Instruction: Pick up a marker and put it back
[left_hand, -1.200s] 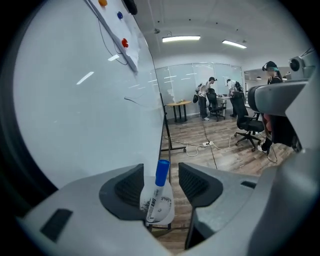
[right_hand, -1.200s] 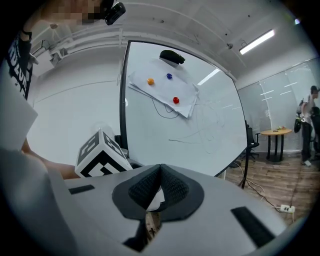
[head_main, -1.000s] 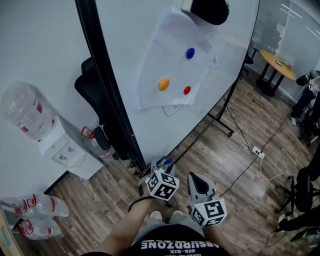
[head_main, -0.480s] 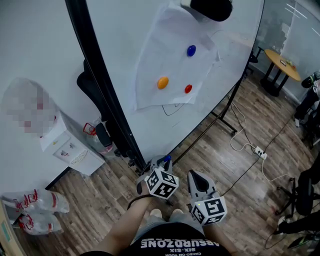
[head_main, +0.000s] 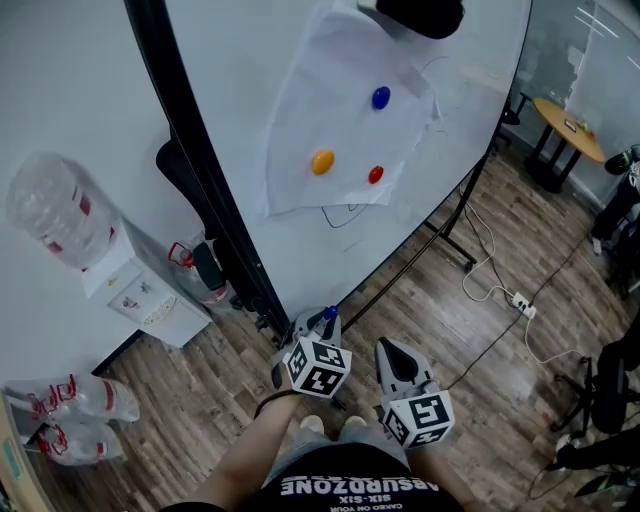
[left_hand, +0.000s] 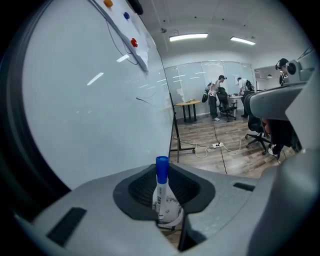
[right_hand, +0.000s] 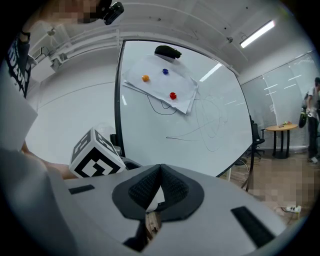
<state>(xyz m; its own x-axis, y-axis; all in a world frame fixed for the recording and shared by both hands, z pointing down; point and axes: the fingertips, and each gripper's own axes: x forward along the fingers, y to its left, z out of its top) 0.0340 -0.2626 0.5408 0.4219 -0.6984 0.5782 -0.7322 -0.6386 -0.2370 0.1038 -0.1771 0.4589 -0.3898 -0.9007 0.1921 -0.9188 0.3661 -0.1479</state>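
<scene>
A white marker with a blue cap (left_hand: 161, 192) stands upright between the pads of my left gripper (left_hand: 162, 172), which is shut on it. From the head view the blue cap (head_main: 329, 313) pokes out of the left gripper (head_main: 318, 326), low in front of the whiteboard (head_main: 250, 150). My right gripper (head_main: 392, 352) hangs beside it on the right. Its jaws meet at the tips with nothing between them (right_hand: 160, 167).
A paper sheet (head_main: 340, 130) is pinned to the board by orange (head_main: 321, 161), blue (head_main: 381, 97) and red (head_main: 375, 174) magnets, with a black eraser (head_main: 415, 15) above it. A water dispenser (head_main: 110, 275) stands at the left. Cables and a power strip (head_main: 516, 303) lie on the wood floor.
The left gripper has drifted slightly left and towards the board, with the blue cap at its jaws throughout. The right gripper has barely moved.
</scene>
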